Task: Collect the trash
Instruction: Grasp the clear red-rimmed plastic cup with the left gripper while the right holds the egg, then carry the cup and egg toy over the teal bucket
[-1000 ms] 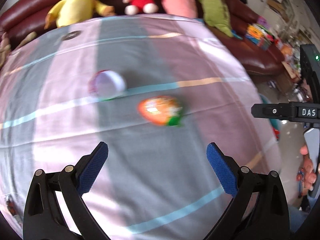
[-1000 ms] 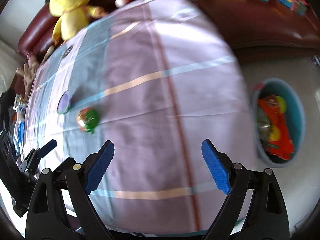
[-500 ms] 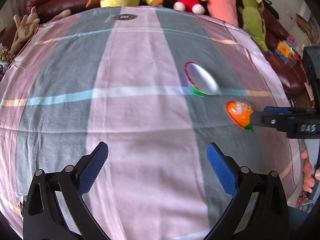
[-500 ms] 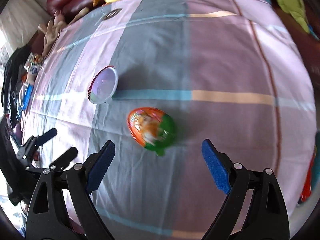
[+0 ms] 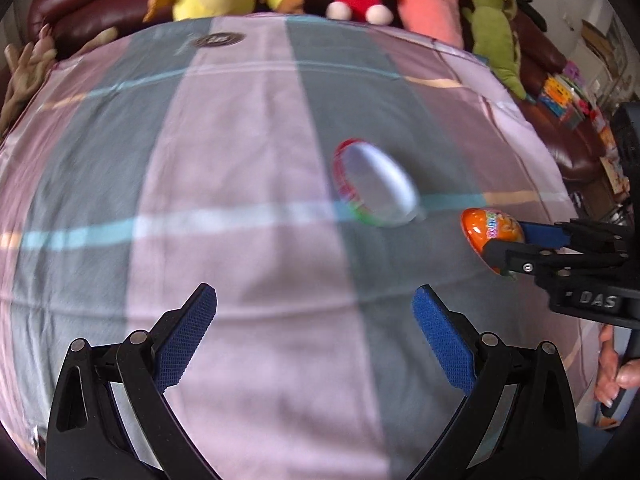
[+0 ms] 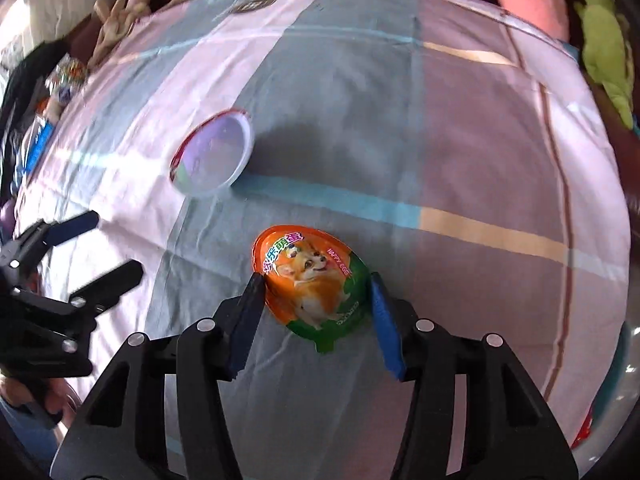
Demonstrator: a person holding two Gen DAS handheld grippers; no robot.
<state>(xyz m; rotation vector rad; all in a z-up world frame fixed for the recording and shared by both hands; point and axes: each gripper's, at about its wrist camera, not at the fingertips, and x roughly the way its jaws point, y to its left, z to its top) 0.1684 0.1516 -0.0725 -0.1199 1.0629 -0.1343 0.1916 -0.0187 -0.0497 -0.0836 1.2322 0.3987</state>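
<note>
I see an egg-shaped plastic package [image 6: 314, 286] with an orange top, a green lower end and a printed picture of a small dog, lying flat on the cloth-covered surface [image 6: 460, 128], which is striped in pink, grey and mauve with thin teal and tan lines. Up and to its left, apart from it, lies a round clear plastic cup [image 6: 212, 156] with a red rim, tipped on its side. The cloth around both is bare and wide; its far edge meets a dark red sofa [image 5: 60, 12] lined with plush toys (yellow, red, pink, green). My right hand-held gripper [image 6: 316, 312] straddles the egg package, its jaws closing with the blue pads right at the package's two sides; I cannot tell whether they press yet. My left hand-held gripper [image 5: 314, 330] is spread wide over bare cloth, nothing between its jaws.
</note>
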